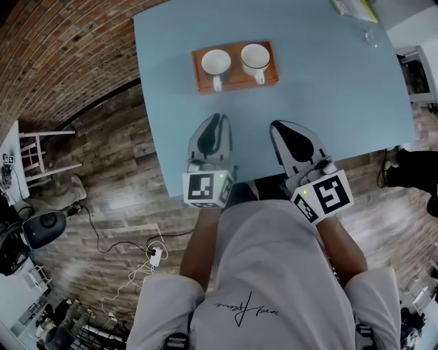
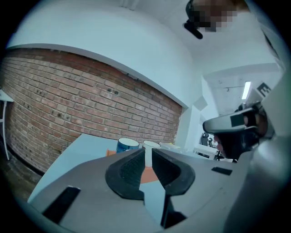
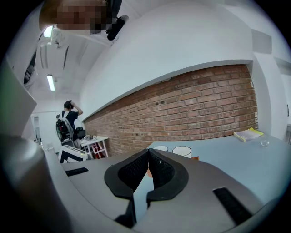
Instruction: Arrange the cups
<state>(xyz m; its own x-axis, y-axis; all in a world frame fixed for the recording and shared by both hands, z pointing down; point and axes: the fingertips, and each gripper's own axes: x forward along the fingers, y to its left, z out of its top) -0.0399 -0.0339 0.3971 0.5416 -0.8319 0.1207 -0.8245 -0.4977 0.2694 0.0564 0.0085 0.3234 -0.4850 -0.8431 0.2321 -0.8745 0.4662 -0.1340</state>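
Note:
Two cups stand side by side on an orange tray (image 1: 236,84) toward the far side of a light blue table (image 1: 328,102). The left cup (image 1: 215,63) and the right cup (image 1: 254,57) show white insides, handles toward me. In the left gripper view the left cup (image 2: 126,145) has a blue outside and the other cup (image 2: 151,145) is white. My left gripper (image 1: 213,117) hovers over the table's near part, short of the tray, jaws a narrow slit apart with nothing between them. My right gripper (image 1: 277,125) hovers beside it, shut and empty. Both cups (image 3: 160,148) (image 3: 184,151) show past its jaws.
A yellow book (image 1: 352,7) and a small glass (image 1: 370,37) lie at the table's far right corner. A brick wall (image 2: 68,104) runs along the left. A white stool (image 1: 37,154) and cables (image 1: 137,260) are on the wooden floor at left. A person with a backpack (image 3: 68,123) stands far off.

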